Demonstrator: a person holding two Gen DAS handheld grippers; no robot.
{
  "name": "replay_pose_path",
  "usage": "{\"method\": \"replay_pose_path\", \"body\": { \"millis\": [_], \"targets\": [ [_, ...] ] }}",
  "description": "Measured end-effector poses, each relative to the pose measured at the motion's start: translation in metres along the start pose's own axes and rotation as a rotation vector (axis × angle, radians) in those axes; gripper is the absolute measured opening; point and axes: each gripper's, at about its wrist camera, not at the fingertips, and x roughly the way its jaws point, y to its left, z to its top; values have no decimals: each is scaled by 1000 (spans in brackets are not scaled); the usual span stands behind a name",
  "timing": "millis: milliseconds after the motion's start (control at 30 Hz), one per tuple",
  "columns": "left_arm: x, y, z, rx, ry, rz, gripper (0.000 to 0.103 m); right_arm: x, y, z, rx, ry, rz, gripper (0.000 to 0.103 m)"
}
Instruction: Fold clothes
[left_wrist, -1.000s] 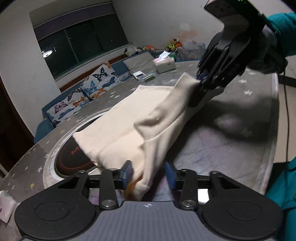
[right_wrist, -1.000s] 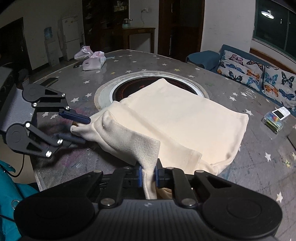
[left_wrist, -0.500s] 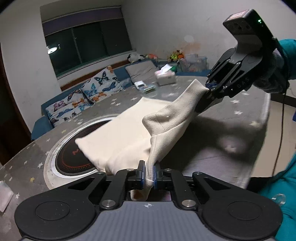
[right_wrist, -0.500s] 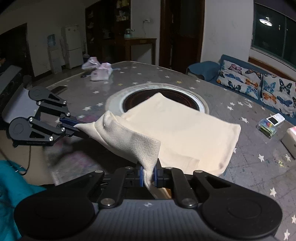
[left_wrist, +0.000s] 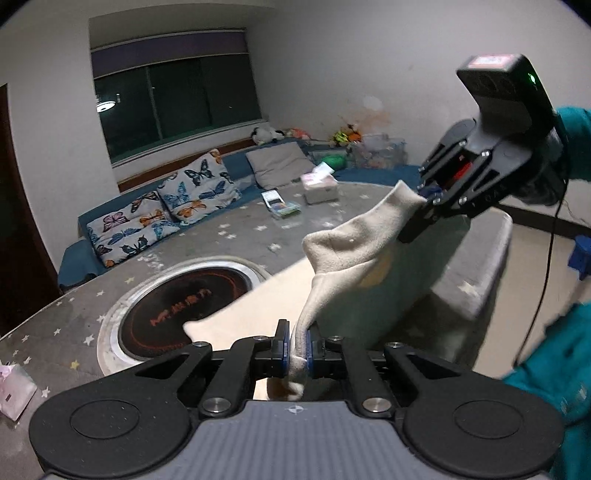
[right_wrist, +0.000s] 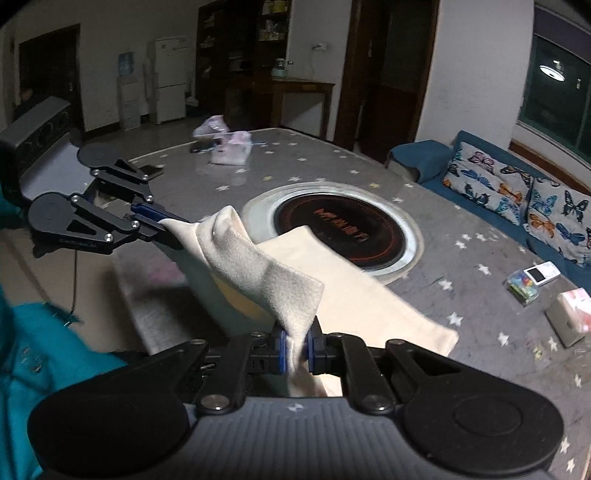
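Cream garment (left_wrist: 343, 258) hangs lifted over the table (left_wrist: 240, 236) in your left wrist view, one edge pinched in the left gripper (left_wrist: 295, 349), whose jaws bite little cloth, so a tug could pull it free. In your right wrist view the right gripper (right_wrist: 295, 349) jaws clamp the other corner; the slack sags between them, so uneven lowering could land the fold crooked.

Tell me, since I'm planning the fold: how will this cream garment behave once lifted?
Probably floppy: the cream garment sags between the left tongs and right tongs. Likely light, since small pinches hold it. Its fleecy surface suggests it won't slip easily.
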Motion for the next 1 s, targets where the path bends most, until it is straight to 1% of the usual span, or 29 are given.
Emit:
{"method": "replay_pose_path", "body": {
  "millis": [133, 300, 367, 467, 533, 567, 600, 633, 667, 700, 733, 767, 933, 1000],
  "targets": [
    [27, 25, 13, -11, 3, 21, 9, 20, -29, 16, 24, 0, -17, 9],
    [81, 53, 21, -19, 54, 52, 9, 64, -72, 32, 59, 33, -40, 9],
    [103, 62, 17, -30, 81, 67, 9, 85, -86, 32, 80, 55, -46, 9],
    [132, 74, 7, -85, 129, 91, 9, 118, -106, 29, 142, 85, -52, 10],
    [151, 82, 1, -122, 161, 107, 10, 133, -111, 20, 179, 87, -71, 10],
    [158, 85, -2, -137, 173, 115, 11, 140, -113, 16, 198, 87, -80, 11],
    [161, 86, -5, -151, 181, 121, 13, 147, -116, 11, 217, 88, -90, 13],
    [162, 88, -8, -163, 183, 127, 13, 154, -118, 7, 235, 88, -99, 18],
    [162, 89, -10, -174, 182, 131, 13, 155, -120, 4, 252, 81, -109, 18],
    [161, 90, -11, -183, 179, 138, 14, 156, -121, 1, 269, 75, -118, 21],
    [160, 92, -11, -191, 176, 146, 17, 157, -123, -2, 286, 68, -128, 29],
    [160, 93, -10, -199, 175, 158, 22, 153, -125, -3, 299, 55, -141, 31],
    [158, 102, -4, -238, 175, 227, 22, 127, -131, -7, 351, -5, -203, 31],
    [157, 104, 0, -253, 170, 251, 22, 115, -132, -6, 361, -27, -197, 30]
  ]
}}
